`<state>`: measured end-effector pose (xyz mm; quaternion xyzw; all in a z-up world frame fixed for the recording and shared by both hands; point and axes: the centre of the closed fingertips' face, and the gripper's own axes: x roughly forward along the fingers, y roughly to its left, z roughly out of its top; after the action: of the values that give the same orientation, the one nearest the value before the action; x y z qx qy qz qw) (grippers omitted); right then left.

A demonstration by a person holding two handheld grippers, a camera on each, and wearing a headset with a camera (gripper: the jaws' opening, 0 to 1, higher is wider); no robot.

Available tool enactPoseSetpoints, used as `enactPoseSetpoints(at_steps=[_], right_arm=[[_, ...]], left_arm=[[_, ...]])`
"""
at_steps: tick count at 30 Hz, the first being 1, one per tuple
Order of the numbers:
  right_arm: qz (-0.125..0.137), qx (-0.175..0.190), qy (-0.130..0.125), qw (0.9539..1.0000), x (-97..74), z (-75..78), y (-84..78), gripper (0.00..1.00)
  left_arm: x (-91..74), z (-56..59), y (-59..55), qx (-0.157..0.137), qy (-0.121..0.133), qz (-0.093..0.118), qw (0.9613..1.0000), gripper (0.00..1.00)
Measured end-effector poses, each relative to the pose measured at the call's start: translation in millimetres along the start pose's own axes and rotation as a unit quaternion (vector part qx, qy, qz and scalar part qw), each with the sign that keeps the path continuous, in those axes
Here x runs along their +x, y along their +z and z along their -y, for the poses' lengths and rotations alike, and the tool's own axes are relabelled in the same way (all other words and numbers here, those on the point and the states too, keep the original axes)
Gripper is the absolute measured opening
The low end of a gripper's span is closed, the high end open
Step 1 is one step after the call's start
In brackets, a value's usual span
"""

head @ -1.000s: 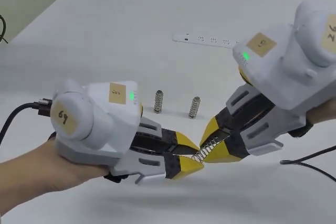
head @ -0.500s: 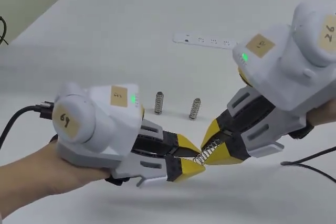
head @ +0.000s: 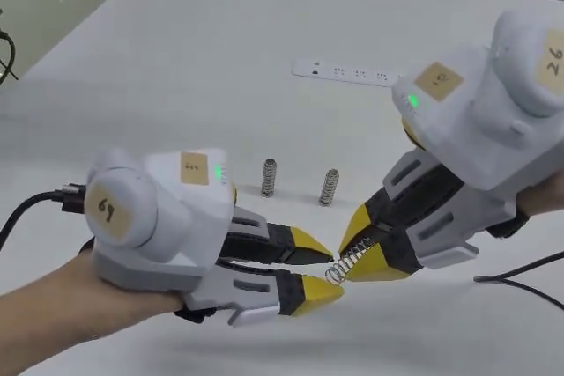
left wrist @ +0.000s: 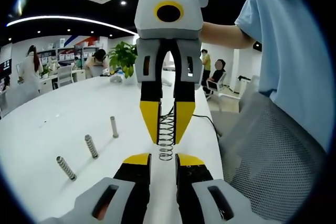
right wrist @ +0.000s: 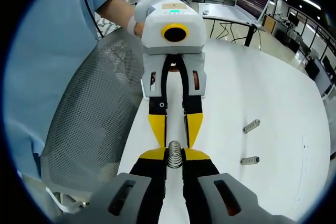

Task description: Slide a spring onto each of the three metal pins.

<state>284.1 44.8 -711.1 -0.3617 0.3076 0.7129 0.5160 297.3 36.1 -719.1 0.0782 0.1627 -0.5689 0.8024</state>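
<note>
One spring (right wrist: 175, 154) tight between jaws of right gripper (head: 345, 263); left gripper (left wrist: 164, 159) jaws apart, empty.

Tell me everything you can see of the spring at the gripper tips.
The spring is a small coil of thin bright metal wire, turns spaced apart. It is off the table, pinched across its coils between the yellow tips of the right claw, axis pointing toward the left claw. Its free end lies between that claw's parted tips; contact there cannot be told.
</note>
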Motion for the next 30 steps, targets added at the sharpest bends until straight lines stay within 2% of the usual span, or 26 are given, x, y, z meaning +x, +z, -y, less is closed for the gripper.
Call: enactPoseSetpoints(at_steps=[3,11,21,28,30], right_arm=[[-0.001,0.001,0.0,1.0,0.8,-0.2,-0.5,0.08],[0.001,0.0,-0.001,1.0,1.5,2.7,-1.0,0.08],[-0.001,0.0,0.0,1.0,1.2,4.5,-2.8,0.08],[-0.003,0.001,-0.001,1.0,0.1,5.2,-5.1,0.08],[-0.002,0.003,-0.002,1.0,-1.3,5.6,-5.8,0.08]], left_arm=[[-1.9,-0.5,-1.1,-0.008,0.006,0.002,0.9999,0.15],[-10.8,-8.9,-6.6,-0.042,0.041,0.006,0.9983,0.3],[-23.9,-23.9,-12.7,-0.06,0.085,0.009,0.9946,0.55],[-34.0,-36.7,-21.3,-0.083,0.123,0.006,0.9889,0.83],[-36.2,-39.7,-23.1,-0.087,0.131,0.006,0.9875,0.89]])
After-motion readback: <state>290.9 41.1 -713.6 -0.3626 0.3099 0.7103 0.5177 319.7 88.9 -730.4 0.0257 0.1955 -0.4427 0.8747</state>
